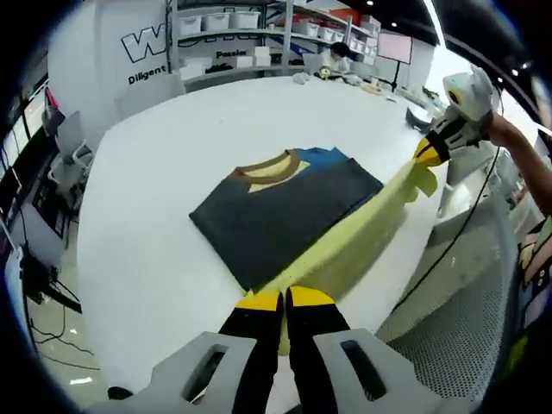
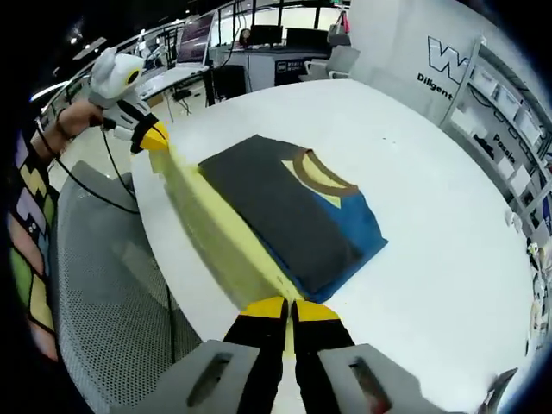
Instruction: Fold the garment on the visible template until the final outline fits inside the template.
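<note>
A folded shirt (image 1: 285,207) (image 2: 293,216), dark grey with a blue part and a brown collar, lies on the white round table (image 1: 164,155) (image 2: 448,224). Its yellow part (image 1: 362,228) (image 2: 216,233) is pulled taut along the table's edge between both grippers. My left gripper (image 1: 283,298) is shut on one end of the yellow cloth, and it appears at upper left in the right gripper view (image 2: 153,138). My right gripper (image 2: 289,307) is shut on the other end, seen at upper right in the left gripper view (image 1: 429,148).
A grey mesh chair (image 1: 470,328) (image 2: 103,276) stands close against the table edge under the stretched cloth. A black cable (image 1: 466,224) hangs from the far gripper. Shelves with white bins (image 1: 224,30) and a seated person (image 1: 338,59) are beyond the table.
</note>
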A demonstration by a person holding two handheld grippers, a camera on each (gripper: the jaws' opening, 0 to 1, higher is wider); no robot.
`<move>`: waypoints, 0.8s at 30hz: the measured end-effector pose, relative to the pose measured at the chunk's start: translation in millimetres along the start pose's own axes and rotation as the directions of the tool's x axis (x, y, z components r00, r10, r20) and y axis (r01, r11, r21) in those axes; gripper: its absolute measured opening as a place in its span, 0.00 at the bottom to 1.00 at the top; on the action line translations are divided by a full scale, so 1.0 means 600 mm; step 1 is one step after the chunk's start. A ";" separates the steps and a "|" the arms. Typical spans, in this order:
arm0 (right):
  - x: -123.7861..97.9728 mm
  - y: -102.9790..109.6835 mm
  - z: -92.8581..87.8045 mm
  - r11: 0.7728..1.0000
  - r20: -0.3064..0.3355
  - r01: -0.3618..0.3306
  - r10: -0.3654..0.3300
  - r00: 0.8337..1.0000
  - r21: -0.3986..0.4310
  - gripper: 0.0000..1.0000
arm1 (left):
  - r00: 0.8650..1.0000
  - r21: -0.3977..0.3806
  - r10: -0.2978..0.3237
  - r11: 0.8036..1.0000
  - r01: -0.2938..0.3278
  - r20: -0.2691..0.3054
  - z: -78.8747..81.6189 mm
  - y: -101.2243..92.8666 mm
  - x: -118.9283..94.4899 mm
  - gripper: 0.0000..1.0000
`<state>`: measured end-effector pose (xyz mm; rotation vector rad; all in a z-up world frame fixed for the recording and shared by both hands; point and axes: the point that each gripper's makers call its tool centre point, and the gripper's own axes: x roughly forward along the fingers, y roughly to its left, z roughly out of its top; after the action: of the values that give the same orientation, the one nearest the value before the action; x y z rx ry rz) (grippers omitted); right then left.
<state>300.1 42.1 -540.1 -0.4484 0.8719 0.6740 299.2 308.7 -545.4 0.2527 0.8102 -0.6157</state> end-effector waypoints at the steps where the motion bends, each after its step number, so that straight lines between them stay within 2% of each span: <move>1: 0.002 -0.005 0.004 1.000 0.003 0.006 -0.006 1.000 0.005 0.00 | 1.000 0.003 0.016 1.000 -0.016 0.011 0.007 0.006 0.004 0.00; 4: 0.008 -0.015 0.012 1.000 0.017 0.023 -0.023 1.000 0.018 0.00 | 0.999 0.024 0.046 0.999 -0.047 0.028 0.022 0.019 0.011 0.00; 7: 0.011 -0.029 0.024 0.999 0.031 0.044 -0.045 0.999 0.030 0.00 | 0.996 0.012 0.068 0.998 -0.069 0.062 0.042 0.031 0.014 0.00; 10: 0.014 -0.048 0.040 0.996 0.068 0.067 -0.070 0.995 0.050 0.00 | 0.992 0.018 0.090 0.996 -0.091 0.088 0.061 0.046 0.022 0.00; 14: 0.024 -0.065 0.050 0.994 0.080 0.088 -0.093 0.992 0.063 0.00 | 0.990 0.013 0.103 0.994 -0.105 0.099 0.077 0.059 0.038 0.00; 16: 0.032 -0.078 0.063 0.991 0.101 0.103 -0.111 0.989 0.080 0.00 | 0.985 0.035 0.130 0.990 -0.135 0.109 0.090 0.074 0.047 0.00; 19: 0.037 -0.091 0.069 0.989 0.105 0.128 -0.136 0.985 0.074 0.00 | 0.982 0.080 0.125 0.987 -0.137 0.145 0.111 0.083 0.055 0.00; 20: 0.041 -0.100 0.075 0.987 0.112 0.134 -0.143 0.983 0.088 0.00 | 0.987 0.114 0.108 0.986 -0.122 0.121 0.112 0.088 0.066 0.00; 24: 0.056 -0.115 0.085 0.985 0.117 0.149 -0.158 0.981 0.083 0.00 | 0.986 0.145 0.114 0.981 -0.131 0.118 0.120 0.102 0.087 0.00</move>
<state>391.6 36.3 -532.1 -0.3992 0.7348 0.5204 406.5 304.2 -536.8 0.4021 0.6375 -0.5710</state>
